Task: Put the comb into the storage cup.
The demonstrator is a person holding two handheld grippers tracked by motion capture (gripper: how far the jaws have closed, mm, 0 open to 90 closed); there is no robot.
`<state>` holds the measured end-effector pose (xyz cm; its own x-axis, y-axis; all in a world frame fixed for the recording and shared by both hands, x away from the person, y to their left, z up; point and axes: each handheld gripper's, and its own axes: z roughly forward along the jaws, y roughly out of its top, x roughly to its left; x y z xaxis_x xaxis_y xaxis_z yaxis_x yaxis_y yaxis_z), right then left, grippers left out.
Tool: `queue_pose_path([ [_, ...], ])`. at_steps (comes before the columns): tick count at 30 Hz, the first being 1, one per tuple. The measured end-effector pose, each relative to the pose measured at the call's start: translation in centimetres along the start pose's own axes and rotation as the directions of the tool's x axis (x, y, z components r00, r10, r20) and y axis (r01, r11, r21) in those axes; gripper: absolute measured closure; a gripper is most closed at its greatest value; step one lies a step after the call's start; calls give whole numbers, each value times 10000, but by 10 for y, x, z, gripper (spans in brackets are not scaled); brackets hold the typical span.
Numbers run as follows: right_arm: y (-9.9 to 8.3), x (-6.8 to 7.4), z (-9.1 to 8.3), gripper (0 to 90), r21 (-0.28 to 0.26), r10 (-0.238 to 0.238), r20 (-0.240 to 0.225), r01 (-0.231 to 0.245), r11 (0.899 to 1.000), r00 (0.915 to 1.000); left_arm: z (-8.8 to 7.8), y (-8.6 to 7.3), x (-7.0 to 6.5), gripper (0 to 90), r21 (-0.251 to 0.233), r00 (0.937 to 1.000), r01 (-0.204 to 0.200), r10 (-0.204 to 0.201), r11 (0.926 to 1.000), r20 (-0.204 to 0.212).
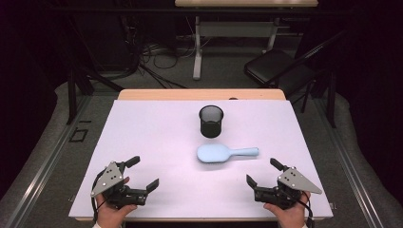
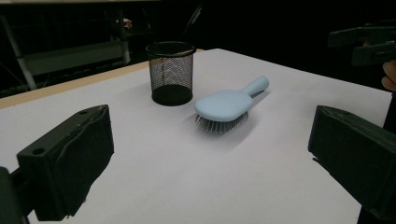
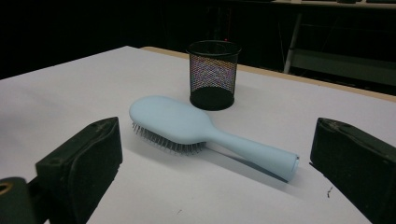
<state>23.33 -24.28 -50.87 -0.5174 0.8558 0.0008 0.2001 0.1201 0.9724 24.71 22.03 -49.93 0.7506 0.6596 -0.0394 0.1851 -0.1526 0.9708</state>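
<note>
Two grippers hover low at the near table edge, left gripper point(image 1: 144, 173) and right gripper point(image 1: 263, 172) both gaping with nothing between them, while the pale blue hairbrush point(image 1: 225, 153) lies bristles-down just before the black mesh cup point(image 1: 211, 121).

mesh cup point(image 1: 211, 121) stands just behind the hairbrush point(image 1: 226, 153); table point(image 1: 142, 142) elsewhere bare.

Your hairbrush point(image 1: 227, 153) is lying bristles down near the middle of the table point(image 1: 142, 142), handle pointing right. The mesh cup point(image 1: 211, 121) is standing upright just behind it, not touching.
</note>
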Motion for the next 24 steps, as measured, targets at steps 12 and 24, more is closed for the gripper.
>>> queue_pose_path([
  [12,-2,0,5,40,487,-115,-110,120,9987,9999,0,-1,1,4,66,9999,107,-107,9999,-56],
  [24,-1,-2,9,138,950,-288,-168,302,9950,9994,1,0,2,4,187,9995,320,-320,9993,5],
])
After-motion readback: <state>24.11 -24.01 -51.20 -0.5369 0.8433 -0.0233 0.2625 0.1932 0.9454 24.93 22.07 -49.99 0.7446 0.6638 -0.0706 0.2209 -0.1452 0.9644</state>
